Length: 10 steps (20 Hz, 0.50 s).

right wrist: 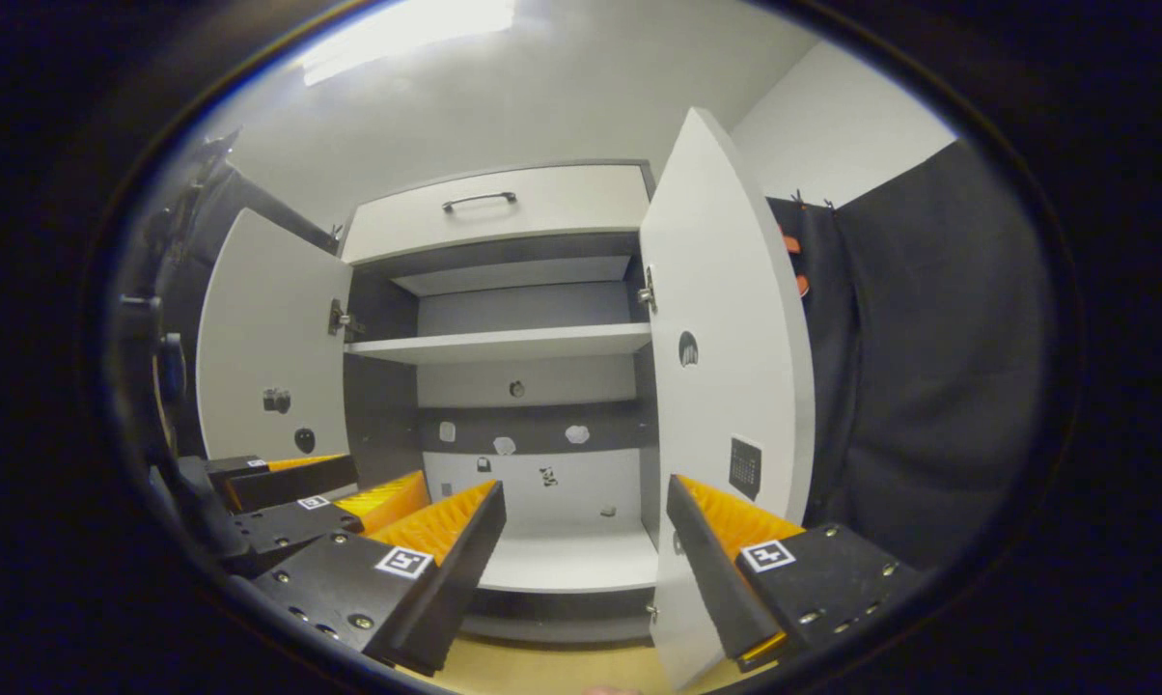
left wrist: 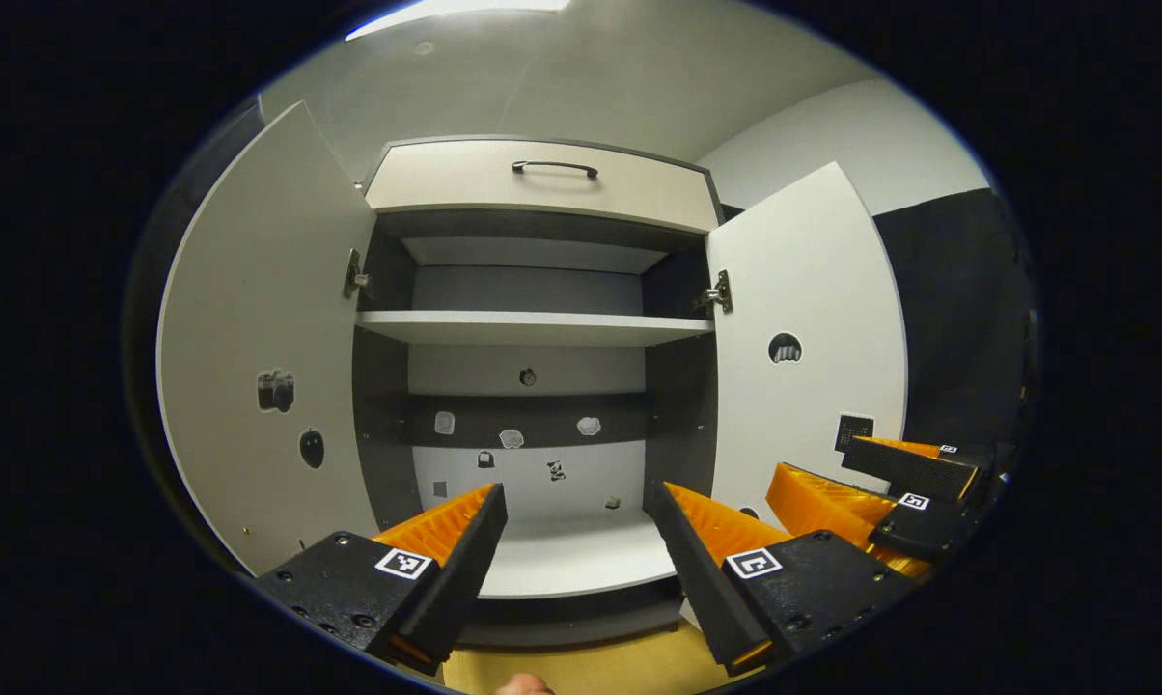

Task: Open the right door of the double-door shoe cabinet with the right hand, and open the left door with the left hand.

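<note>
The shoe cabinet point(left wrist: 533, 328) stands straight ahead with both doors swung wide. Its left door point(left wrist: 262, 357) and right door point(left wrist: 813, 338) show their pale inner faces, and the shelves inside are bare. My left gripper point(left wrist: 581, 502) is open in front of the bottom shelf and holds nothing. My right gripper point(left wrist: 817, 461) shows low on the right, by the right door. In the right gripper view, my right gripper point(right wrist: 586, 492) is open and holds nothing. The right door point(right wrist: 726, 338) stands edge-on just by its right finger. The left gripper point(right wrist: 388, 473) lies low by the left door point(right wrist: 272, 338).
A closed drawer with a dark handle point(left wrist: 555, 167) tops the cabinet. Small stickers dot the back panel point(left wrist: 533, 463) and the doors. Black cloth point(right wrist: 928, 386) hangs to the right of the cabinet. Wooden floor point(left wrist: 581, 666) runs beneath, with white wall above.
</note>
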Available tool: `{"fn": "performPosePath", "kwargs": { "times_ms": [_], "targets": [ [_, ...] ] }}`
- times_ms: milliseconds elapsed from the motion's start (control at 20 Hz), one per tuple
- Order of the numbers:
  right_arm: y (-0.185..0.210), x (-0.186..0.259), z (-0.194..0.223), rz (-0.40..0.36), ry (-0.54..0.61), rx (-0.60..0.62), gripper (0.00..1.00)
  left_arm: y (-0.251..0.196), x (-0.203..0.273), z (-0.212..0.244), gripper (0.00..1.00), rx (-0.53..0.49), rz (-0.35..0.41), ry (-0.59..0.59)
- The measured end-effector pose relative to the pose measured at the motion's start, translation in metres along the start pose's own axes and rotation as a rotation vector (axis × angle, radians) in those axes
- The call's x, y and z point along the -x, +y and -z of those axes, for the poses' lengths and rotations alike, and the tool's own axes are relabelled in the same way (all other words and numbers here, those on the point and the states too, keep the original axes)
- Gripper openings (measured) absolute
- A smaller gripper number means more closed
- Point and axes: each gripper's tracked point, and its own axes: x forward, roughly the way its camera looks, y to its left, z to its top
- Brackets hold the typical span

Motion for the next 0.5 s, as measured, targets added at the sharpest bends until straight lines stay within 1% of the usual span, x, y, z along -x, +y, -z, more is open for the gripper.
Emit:
{"fn": "performPosePath", "kwargs": {
  "times_ms": [150,200,250,400,450,500],
  "targets": [
    [-0.017,0.011,-0.006,0.062,-0.025,0.004,1.0,-0.024,0.001,-0.002,0.96,-0.023,0.07,-0.009],
    [-0.026,0.018,-0.008,0.083,-0.028,0.012,0.99,-0.032,0.0,-0.002,0.93,-0.026,0.084,-0.011],
    [-0.035,0.022,-0.011,0.101,-0.032,0.018,0.99,-0.043,0.001,-0.004,0.96,-0.024,0.103,-0.011],
    [-0.068,0.037,-0.021,0.141,-0.049,0.019,0.99,-0.082,0.003,-0.011,0.96,-0.016,0.16,-0.035],
    [-0.08,0.042,-0.024,0.153,-0.054,0.023,0.95,-0.094,0.004,-0.014,0.96,-0.021,0.17,-0.042],
    [-0.095,0.047,-0.026,0.166,-0.057,0.031,0.95,-0.107,0.007,-0.016,0.96,-0.027,0.179,-0.045]
  ]
}}
